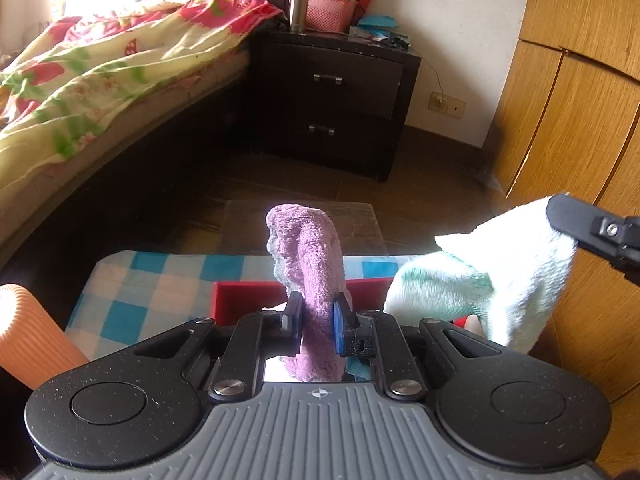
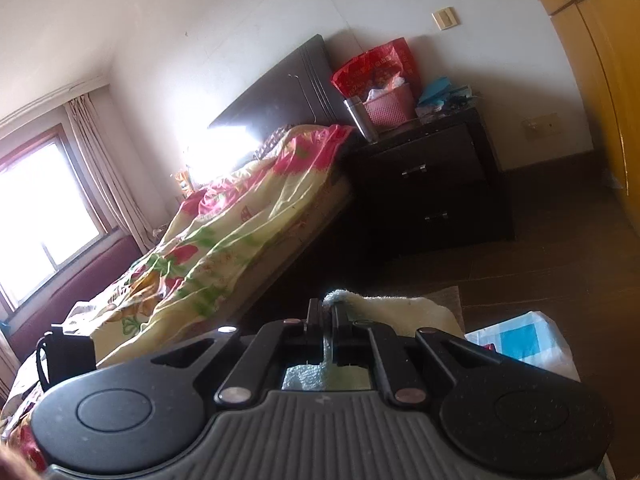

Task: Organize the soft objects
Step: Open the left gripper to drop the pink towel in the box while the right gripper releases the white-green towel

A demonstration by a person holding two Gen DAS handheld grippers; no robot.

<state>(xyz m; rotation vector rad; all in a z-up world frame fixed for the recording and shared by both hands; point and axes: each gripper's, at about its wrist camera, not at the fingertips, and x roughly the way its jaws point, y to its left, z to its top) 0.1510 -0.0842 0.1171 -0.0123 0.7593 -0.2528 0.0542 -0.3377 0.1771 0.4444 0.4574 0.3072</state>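
2 small terry cloths are in the air at once, each one pinched in its own claw. The left claw is pressed together on a purple towel, whose bunched end stands up between the pads while the rest trails down out of sight under the fingers. The right claw is pressed together on a white towel with green stripes; in the left wrist view that towel hangs in a loose fold from one black finger, just right of the purple one and apart from it.

Below both cloths lies a red box on a blue and white checked cloth; I judge that box to be where the towels belong, though the pictures do not settle it.

Both towels look light, limp and fluffy. Nothing here is fragile or slippery, and the pile should catch well on the pads. The trouble is shape: a cloth held at 1 point droops, twists and drags its free end. The purple towel is gripped across a thick bunch, which should hold firmly but keeps it crumpled. The white one seems held near an edge, so most of it swings free. For a neat fold, I would take each towel at a corner or hem, so that it hangs flat
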